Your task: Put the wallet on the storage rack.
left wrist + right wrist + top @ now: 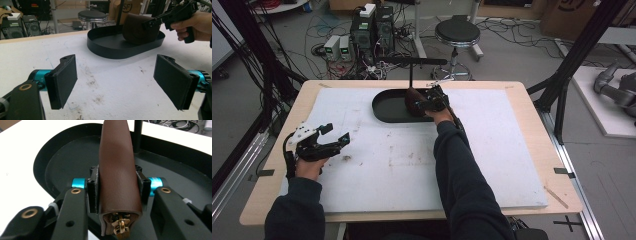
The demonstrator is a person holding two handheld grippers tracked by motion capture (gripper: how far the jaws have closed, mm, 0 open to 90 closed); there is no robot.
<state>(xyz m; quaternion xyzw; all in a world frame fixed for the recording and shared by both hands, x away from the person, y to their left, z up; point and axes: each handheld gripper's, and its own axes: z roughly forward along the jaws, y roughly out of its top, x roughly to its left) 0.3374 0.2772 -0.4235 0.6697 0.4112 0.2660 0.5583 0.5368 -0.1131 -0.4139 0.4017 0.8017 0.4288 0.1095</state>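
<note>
Right tool (117, 188) clenched on brown leather zip pouch (117, 165) over black oval tray (384, 107), far centre of bench (512, 150). Pouch appears soft, light; mid-body grip suits. Left tool (116, 80) released, near left.

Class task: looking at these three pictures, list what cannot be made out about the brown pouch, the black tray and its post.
- Brown pouch: underside hidden by the black tray; contents unseen, it is closed.
- Post: top cut off by the left gripper view's upper edge.
- Right gripper: pad faces covered by the pouch.
- High view: zipper pull too small.
</note>
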